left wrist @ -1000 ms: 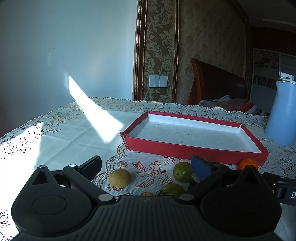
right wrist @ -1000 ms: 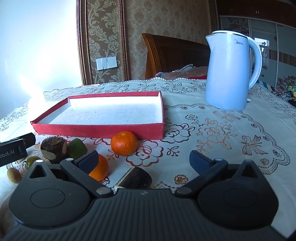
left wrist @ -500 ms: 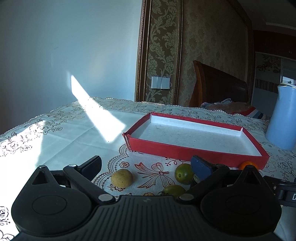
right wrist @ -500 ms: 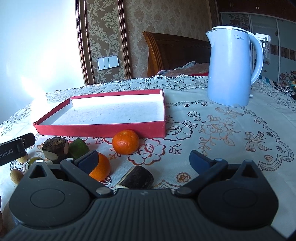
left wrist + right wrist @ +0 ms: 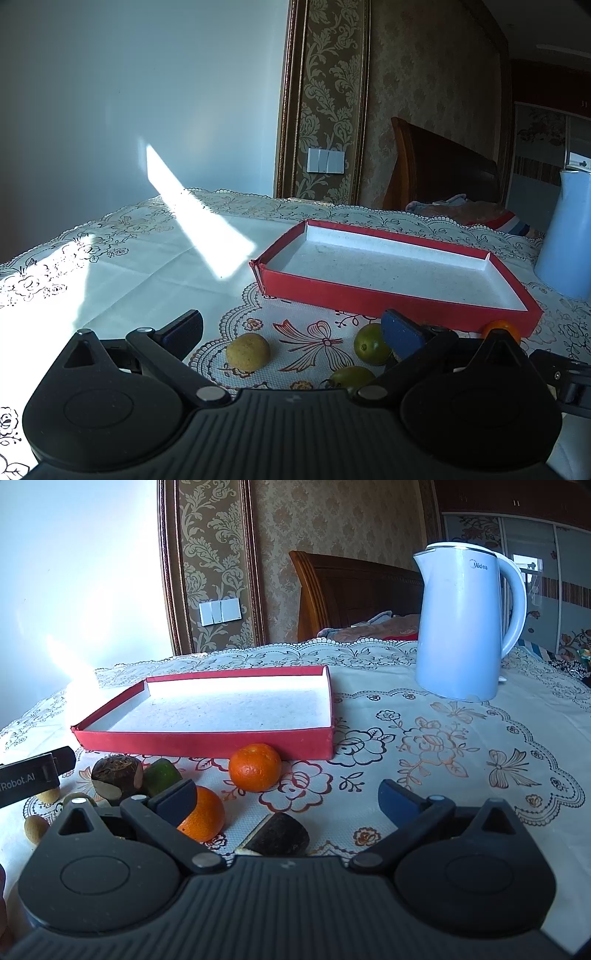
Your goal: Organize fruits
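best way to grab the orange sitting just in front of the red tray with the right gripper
Grip the orange across its widest middle, one pad on its left side and one on its right. Come from the near side, low and level: the tray wall stands right behind it, while the cloth on both flanks looks bare. It is round, so a grip off the middle would likely slip. The right gripper is already open.

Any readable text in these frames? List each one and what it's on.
"Midea": on the upper body of the light blue kettle, right wrist view.
"Robot.AI": on the black body of the left tongs at the right wrist view's left edge; cut off, so it may be only part of a word.
Left wrist view: no readable text.
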Demonstrator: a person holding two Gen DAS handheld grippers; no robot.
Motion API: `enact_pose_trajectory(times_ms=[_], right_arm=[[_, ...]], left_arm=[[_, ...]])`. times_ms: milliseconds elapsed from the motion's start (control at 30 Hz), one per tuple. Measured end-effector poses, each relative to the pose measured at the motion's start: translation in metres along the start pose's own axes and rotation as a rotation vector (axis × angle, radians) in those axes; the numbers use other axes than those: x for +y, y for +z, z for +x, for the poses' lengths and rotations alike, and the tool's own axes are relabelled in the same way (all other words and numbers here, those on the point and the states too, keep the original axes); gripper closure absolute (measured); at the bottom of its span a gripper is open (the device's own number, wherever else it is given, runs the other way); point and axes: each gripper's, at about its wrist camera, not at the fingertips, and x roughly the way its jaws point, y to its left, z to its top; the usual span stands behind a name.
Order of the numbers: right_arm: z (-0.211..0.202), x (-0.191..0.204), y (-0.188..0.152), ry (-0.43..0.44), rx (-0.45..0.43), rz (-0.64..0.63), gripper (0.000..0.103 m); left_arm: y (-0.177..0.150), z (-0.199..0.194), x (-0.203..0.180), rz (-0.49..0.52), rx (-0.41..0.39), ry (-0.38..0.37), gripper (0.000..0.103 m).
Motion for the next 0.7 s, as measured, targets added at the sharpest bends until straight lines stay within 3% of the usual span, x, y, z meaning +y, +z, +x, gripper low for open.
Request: enact_pose_trajectory(times_ms=[700], right_arm=[[-0.001, 0.007, -0.001, -0.005, -0.006, -0.042, 0.000]], left_arm=[[-0.001, 0.014, 0.004, -0.018, 0.088, 0.017, 0.000]])
